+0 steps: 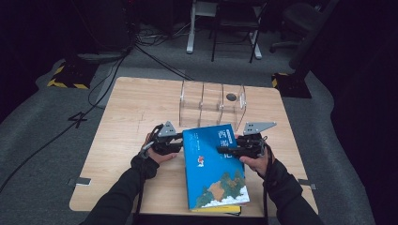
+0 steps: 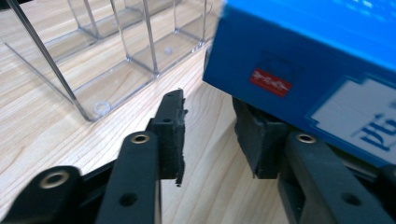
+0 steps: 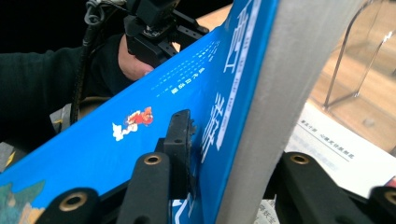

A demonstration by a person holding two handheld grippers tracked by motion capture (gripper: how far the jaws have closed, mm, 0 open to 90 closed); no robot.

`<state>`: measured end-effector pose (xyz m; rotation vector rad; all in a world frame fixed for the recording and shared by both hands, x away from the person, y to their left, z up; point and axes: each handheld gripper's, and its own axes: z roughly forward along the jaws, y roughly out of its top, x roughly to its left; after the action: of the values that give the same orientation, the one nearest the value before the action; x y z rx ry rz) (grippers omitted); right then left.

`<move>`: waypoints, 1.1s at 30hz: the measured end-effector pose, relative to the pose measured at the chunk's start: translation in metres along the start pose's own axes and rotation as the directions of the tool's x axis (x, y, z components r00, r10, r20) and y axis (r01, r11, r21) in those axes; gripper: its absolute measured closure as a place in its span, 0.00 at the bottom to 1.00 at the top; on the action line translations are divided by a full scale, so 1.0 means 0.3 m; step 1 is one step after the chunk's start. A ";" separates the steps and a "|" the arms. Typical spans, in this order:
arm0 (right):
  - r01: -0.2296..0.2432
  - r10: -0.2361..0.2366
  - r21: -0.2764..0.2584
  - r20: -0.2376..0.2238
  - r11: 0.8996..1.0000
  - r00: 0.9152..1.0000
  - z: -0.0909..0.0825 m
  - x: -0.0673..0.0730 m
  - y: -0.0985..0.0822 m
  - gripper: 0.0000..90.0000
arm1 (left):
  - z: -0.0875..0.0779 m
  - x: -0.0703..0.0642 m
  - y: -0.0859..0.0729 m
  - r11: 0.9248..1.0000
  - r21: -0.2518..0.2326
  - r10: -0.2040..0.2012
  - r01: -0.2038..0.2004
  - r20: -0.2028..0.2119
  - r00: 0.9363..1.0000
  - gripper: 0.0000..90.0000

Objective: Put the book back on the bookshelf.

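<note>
While lifted off the table, blue book point(image 3: 140, 140) sits clamped in right tool point(image 3: 224, 154).

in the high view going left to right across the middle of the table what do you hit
left gripper → blue book → right gripper, closed on the book's right edge. The clear acrylic organizer sits farther back.

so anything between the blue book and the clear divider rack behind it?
Nothing visible. The blue book sits between the left gripper and the right gripper, whose jaws straddle its edge. Only bare table lies between the book's far end and the clear rack, whose slots look empty apart from a dark round spot.
</note>
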<state>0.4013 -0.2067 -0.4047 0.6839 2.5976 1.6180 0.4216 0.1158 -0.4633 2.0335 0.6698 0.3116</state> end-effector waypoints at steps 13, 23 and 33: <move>0.105 -0.096 -0.126 0.071 0.986 0.993 -0.068 0.041 0.069 0.78 | -0.052 0.014 0.140 0.992 -0.123 0.040 -0.034 0.048 0.998 0.99; 0.131 -0.126 -0.114 0.054 0.985 0.991 -0.100 0.032 0.131 0.74 | -0.065 -0.001 0.215 0.984 -0.167 0.076 -0.064 0.063 0.995 1.00; 0.187 -0.171 -0.160 0.110 0.969 0.979 -0.116 0.057 0.140 0.81 | -0.094 -0.020 0.265 0.979 -0.178 0.107 -0.103 0.014 0.994 1.00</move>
<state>0.3929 -0.2145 -0.3487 0.4875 2.3450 1.6804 0.4299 0.0998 -0.3806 1.9027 0.5032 0.3947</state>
